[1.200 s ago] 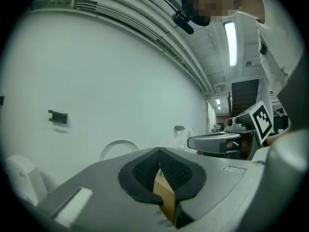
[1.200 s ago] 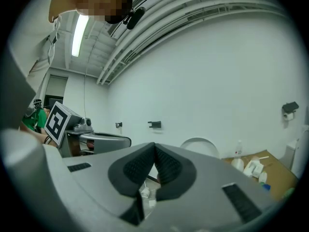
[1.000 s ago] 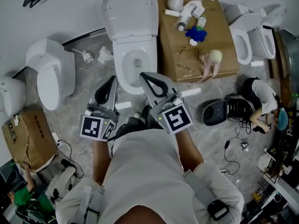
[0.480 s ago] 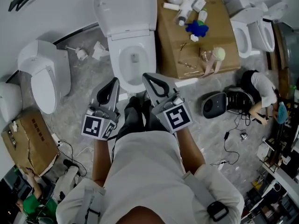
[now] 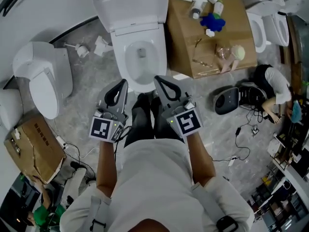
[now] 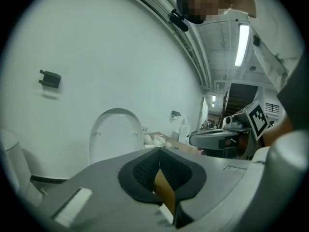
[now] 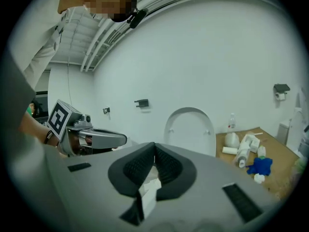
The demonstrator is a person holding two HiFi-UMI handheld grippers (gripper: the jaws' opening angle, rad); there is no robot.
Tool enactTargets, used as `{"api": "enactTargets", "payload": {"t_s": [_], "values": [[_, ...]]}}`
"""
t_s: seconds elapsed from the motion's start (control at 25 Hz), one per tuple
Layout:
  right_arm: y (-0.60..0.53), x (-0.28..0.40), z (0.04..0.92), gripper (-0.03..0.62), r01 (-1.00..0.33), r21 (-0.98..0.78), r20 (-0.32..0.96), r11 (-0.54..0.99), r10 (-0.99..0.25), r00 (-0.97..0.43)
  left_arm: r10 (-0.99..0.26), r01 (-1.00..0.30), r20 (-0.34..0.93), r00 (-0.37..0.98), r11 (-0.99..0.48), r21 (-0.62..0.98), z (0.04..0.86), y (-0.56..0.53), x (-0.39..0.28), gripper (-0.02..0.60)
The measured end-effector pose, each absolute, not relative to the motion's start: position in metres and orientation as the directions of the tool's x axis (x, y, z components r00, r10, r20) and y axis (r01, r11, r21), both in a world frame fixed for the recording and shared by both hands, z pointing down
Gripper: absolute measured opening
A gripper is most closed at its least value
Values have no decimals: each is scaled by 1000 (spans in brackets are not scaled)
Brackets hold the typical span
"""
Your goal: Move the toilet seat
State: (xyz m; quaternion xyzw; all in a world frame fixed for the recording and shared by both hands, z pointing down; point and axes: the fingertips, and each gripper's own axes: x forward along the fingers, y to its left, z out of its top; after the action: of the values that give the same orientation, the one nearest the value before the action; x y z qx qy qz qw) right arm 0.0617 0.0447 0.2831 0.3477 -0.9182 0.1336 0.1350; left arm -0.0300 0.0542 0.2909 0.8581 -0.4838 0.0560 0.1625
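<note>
A white toilet stands ahead of me, its seat and lid (image 5: 129, 4) raised upright against the wall above the open bowl (image 5: 140, 57). My left gripper (image 5: 122, 83) is held just short of the bowl's front rim, to its left, jaws shut and empty. My right gripper (image 5: 160, 79) is level with it at the rim's front right, also shut and empty. The left gripper view shows the raised lid (image 6: 115, 134) beyond the closed jaws of the left gripper (image 6: 159, 152). In the right gripper view the lid (image 7: 189, 128) stands behind the closed jaws of the right gripper (image 7: 154, 146).
A cardboard sheet (image 5: 198, 47) with bottles and a blue object lies right of the toilet. Other toilets stand at left (image 5: 41, 76) and far right (image 5: 263, 23). A cardboard box (image 5: 31, 146), a black device (image 5: 227, 100), cables (image 5: 241, 134) and a crouching person (image 5: 270, 88) occupy the floor.
Both grippers have come forward, closer to the bowl's front rim, as the person stepped toward the toilet. Their jaws stayed shut.
</note>
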Motion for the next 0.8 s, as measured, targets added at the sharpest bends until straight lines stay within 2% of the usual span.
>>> {"api": "enactTargets", "payload": {"t_s": [0.48,0.56,0.76,0.8], "values": [[48,65,386,5,-679,-208,428,704,-559,-710,-771,-836,328,547,-477,273,388,56,-23,18],[50,64,405,55,-675,-216,438,705,-548,-712,-762,-835,343,549,-475,280,409,57,-22,25],[51,63,451,59,-688,-243,466,684,-539,-701,-752,-839,375,542,-459,292,458,59,-24,34],[51,63,461,105,-688,-248,475,682,-533,-700,-751,-841,382,539,-452,298,467,59,-25,41]]}}
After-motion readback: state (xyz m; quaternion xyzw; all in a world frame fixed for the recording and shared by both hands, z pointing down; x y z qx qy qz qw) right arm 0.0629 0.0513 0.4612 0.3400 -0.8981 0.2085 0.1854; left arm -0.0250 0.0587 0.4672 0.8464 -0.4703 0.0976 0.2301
